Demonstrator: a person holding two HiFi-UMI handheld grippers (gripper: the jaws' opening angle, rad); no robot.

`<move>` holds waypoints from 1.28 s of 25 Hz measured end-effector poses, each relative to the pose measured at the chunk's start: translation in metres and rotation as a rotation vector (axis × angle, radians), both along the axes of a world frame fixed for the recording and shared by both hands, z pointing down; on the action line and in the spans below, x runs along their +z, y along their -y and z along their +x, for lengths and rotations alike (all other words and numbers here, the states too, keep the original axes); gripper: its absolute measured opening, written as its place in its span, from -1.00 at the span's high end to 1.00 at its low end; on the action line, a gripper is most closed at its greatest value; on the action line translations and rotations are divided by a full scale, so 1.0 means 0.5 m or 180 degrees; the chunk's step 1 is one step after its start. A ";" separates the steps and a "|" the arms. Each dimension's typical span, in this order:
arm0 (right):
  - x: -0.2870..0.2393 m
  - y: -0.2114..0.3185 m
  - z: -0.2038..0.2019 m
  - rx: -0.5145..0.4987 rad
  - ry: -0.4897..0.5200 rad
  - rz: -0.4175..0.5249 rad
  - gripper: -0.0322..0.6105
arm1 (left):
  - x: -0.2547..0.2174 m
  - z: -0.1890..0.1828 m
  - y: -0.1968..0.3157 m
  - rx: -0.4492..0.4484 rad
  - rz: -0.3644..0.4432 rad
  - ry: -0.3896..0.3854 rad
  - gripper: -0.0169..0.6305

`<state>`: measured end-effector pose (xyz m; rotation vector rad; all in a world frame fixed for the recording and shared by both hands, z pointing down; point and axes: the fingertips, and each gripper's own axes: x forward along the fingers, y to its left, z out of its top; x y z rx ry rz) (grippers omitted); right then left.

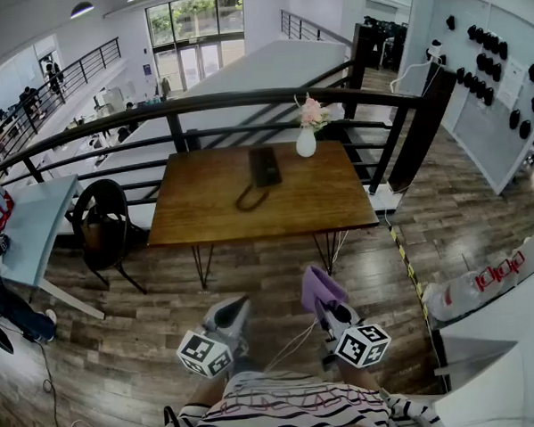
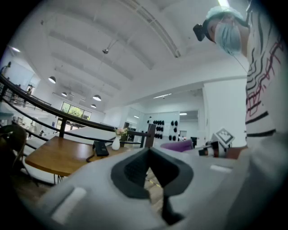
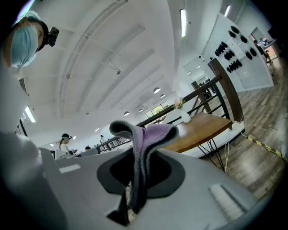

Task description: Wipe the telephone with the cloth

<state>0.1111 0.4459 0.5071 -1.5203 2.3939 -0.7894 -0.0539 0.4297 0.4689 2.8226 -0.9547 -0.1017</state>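
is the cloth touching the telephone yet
No, the cloth hangs from the shut right gripper, far from the telephone on the table.

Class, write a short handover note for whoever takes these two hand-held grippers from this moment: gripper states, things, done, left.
Left gripper: jaws together, empty.
Right gripper: shut on the purple-grey cloth.
The black corded telephone lies on the brown wooden table, near a white vase of pink flowers. Both grippers are short of the table.
Done: cloth in grip.
To do: reach the table, wipe the telephone.

White flower vase [image 1: 306,142] at wooden table's [image 1: 324,201] far edge
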 end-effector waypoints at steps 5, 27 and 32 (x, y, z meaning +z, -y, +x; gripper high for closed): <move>-0.003 0.006 0.002 0.0019 0.0137 -0.0016 0.79 | 0.000 0.003 0.008 0.0005 -0.0050 -0.0031 0.95; -0.012 0.429 -0.102 0.0422 0.0229 -0.0106 0.78 | 0.005 -0.127 0.451 0.0269 -0.0218 -0.0097 0.95; -0.014 0.523 -0.129 0.0605 0.0249 -0.0074 0.79 | 0.003 -0.169 0.558 0.0378 -0.0195 -0.0063 0.95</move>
